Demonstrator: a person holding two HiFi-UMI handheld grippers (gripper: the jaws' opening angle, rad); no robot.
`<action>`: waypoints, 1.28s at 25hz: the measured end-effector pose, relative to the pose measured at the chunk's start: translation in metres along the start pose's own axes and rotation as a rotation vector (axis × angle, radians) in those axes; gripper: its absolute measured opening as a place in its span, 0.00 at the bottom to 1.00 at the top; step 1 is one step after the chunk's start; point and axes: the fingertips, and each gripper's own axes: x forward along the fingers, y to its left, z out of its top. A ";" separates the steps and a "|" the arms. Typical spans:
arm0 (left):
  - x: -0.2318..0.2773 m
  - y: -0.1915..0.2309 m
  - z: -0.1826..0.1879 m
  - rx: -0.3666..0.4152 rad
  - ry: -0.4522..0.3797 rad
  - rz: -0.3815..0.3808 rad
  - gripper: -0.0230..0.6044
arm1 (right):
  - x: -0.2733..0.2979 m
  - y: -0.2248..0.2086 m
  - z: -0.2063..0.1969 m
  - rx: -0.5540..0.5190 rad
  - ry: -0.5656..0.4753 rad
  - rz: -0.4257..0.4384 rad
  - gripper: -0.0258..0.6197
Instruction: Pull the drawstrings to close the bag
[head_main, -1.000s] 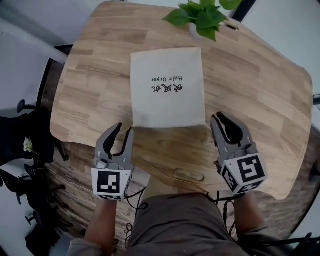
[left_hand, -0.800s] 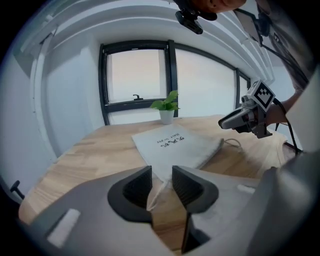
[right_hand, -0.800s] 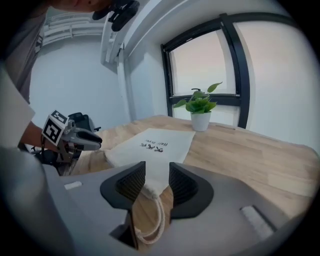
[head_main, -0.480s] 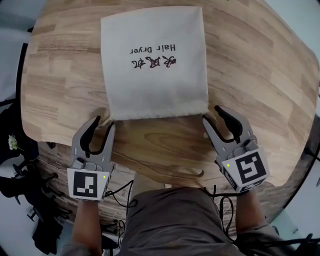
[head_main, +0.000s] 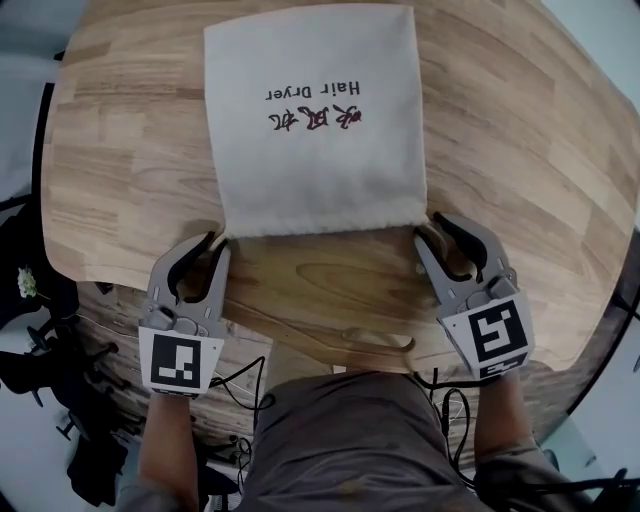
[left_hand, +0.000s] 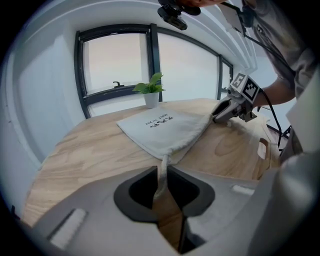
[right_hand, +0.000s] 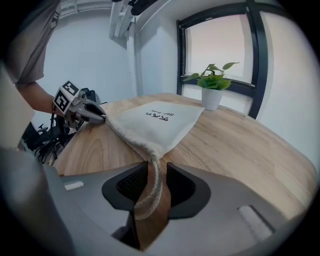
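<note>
Left gripper, right gripper: am holding both at mouth corners of flat cream cloth drawstring bag, mouth facing near edge of round wooden tabletop, ready for outward pull. Left jaws standing apart, white left cord lying between, unpinched. Right jaws just been closing around looped right cord, gap showing beside it. Bag lying flat, seemingly holding nothing bulky.

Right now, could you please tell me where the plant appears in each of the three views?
Head view: not in it.
Left gripper view: plant at top centre, by the window, beyond the bag.
Right gripper view: plant at upper right, again beyond the bag.
Shared landmark: the bag's black print, visible in all three views.
</note>
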 end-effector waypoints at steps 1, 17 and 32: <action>0.000 -0.001 -0.001 -0.001 0.005 -0.003 0.13 | 0.000 -0.001 0.000 0.000 0.002 0.004 0.27; 0.005 -0.003 -0.001 0.110 0.057 -0.102 0.05 | 0.001 -0.002 -0.004 -0.083 0.064 0.014 0.10; -0.006 0.036 -0.025 -0.021 0.156 -0.011 0.05 | -0.011 -0.012 -0.019 -0.129 0.134 0.052 0.09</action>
